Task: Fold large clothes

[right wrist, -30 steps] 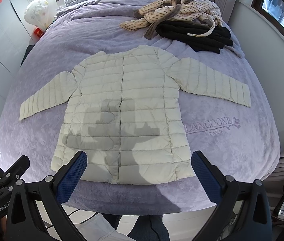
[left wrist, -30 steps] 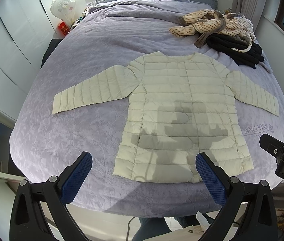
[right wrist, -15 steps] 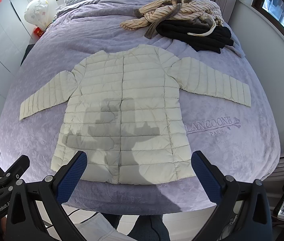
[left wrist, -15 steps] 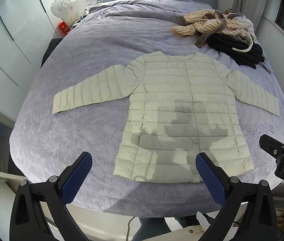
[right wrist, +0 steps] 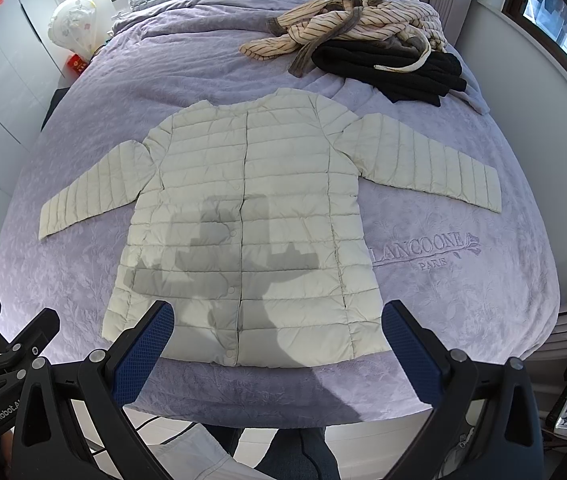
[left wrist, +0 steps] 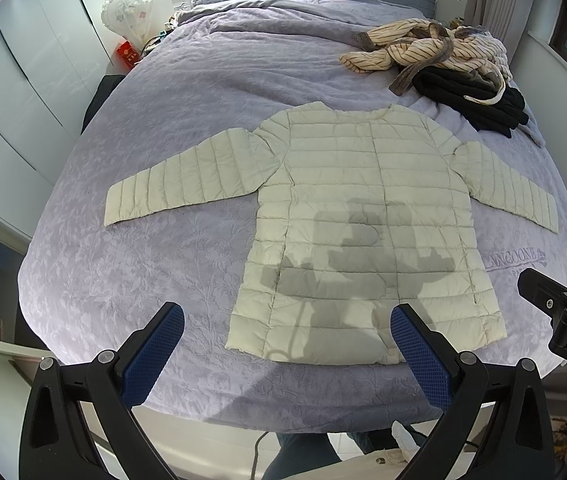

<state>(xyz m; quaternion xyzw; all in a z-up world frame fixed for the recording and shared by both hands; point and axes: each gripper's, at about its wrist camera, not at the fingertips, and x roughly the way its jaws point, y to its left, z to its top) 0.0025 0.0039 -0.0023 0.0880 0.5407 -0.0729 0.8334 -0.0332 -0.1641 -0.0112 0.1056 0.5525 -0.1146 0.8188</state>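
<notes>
Cream quilted jacket [left wrist: 363, 216] lies flat, sleeves spread, on the lilac bed [left wrist: 143, 264]; each hand-held gripper gapes wide

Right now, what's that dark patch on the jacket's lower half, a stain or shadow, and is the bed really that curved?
Left wrist view: the patch on the cream jacket has the outline of gripper arms, so it looks like a cast shadow; light comes from behind. Right wrist view: same shadow shape on the jacket; the purple bedspread bulges and the walls bend, which is fisheye distortion. Both views are sharp.
</notes>
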